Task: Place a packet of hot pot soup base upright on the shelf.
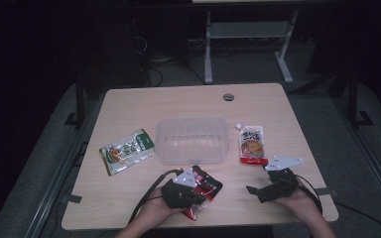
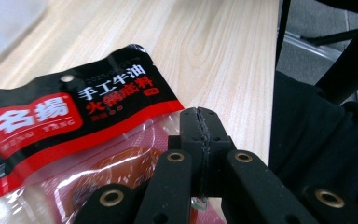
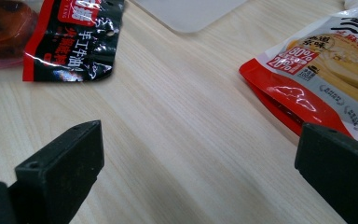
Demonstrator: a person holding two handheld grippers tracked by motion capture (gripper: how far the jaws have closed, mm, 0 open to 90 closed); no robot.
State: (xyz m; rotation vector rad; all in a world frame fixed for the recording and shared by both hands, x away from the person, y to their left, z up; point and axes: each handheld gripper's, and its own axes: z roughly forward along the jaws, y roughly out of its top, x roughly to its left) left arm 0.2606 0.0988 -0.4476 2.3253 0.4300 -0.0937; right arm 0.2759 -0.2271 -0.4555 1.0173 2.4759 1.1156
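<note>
Left tool: our left tool (image 1: 194, 194) sits at the near edge of the pale wood-grain tabletop (image 1: 129, 198); in the left gripper view its jaws meet tip to tip, and they appear to pinch the lower edge of the packet, though the exact contact is hidden beneath the jaws.

Packet: the black-and-red glossy plastic sauce packet with white lettering (image 2: 74, 121) lies against that tool, just in front of the clear rectangular plastic tub (image 1: 192, 140) at the tabletop's middle.

Right tool: our right tool (image 1: 258, 191) rests low over the tabletop at the near right, jaws spread wide with nothing between them.

Other packs: a red-and-white snack pouch (image 3: 326, 79) lies just beyond the right tool, beside the tub's right end; a green-and-white flat food pouch (image 1: 127, 151) lies left of the tub, a little apart from it.

Handling: we judge the packet light, limp and slick; its film will sag and fold away from the pinch, and the soft filling seen through the clear window may shift.

Where to hold: we favour the flat sealed margin, deep in the jaws, rather than the bulging middle, where the pads could slip or squeeze the contents.

Risk: the loose end may catch the tub's rim.
</note>
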